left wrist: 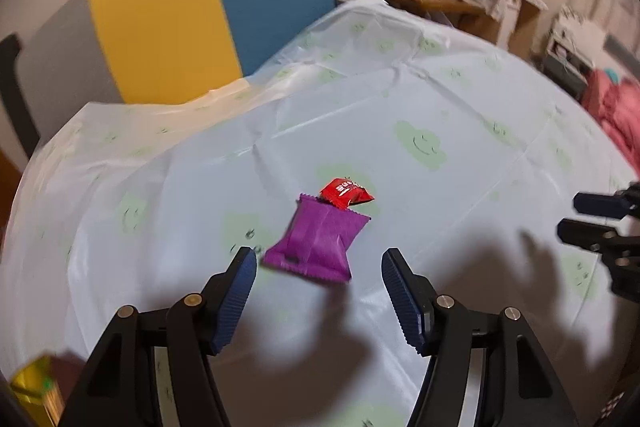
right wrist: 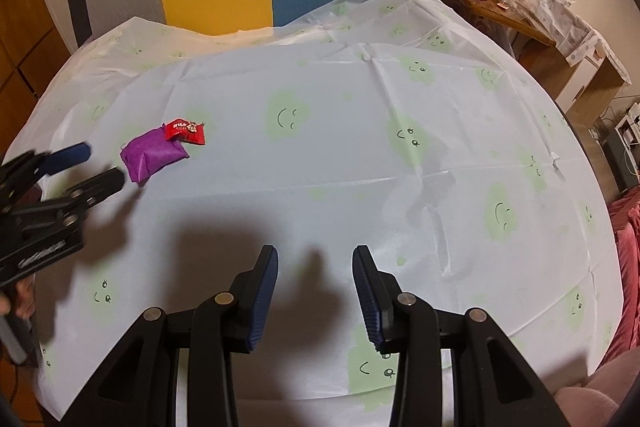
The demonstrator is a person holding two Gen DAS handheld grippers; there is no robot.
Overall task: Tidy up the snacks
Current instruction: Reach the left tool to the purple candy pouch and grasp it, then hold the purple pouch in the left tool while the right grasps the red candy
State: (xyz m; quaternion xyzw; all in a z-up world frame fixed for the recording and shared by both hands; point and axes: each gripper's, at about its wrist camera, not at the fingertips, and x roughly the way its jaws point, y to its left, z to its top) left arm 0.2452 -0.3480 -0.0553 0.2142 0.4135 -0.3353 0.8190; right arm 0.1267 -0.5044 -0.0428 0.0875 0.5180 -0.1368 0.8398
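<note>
On the cloud-print tablecloth (right wrist: pixel 360 155) a purple snack packet (left wrist: pixel 318 245) lies touching a small red one (left wrist: pixel 347 191). The left gripper (left wrist: pixel 320 263) hovers just beside it, jaws apart, empty. The right gripper (right wrist: pixel 316 267) gapes empty, well apart.

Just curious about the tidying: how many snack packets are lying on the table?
2: a purple foil packet and a small red wrapped packet touching its far edge, both left on the table. Others could lie out of view.

Dim warm light; left wrist view motion-blurred; soft shadows on tablecloth (right wrist: pixel 320 155); fisheye-bent edges.
</note>
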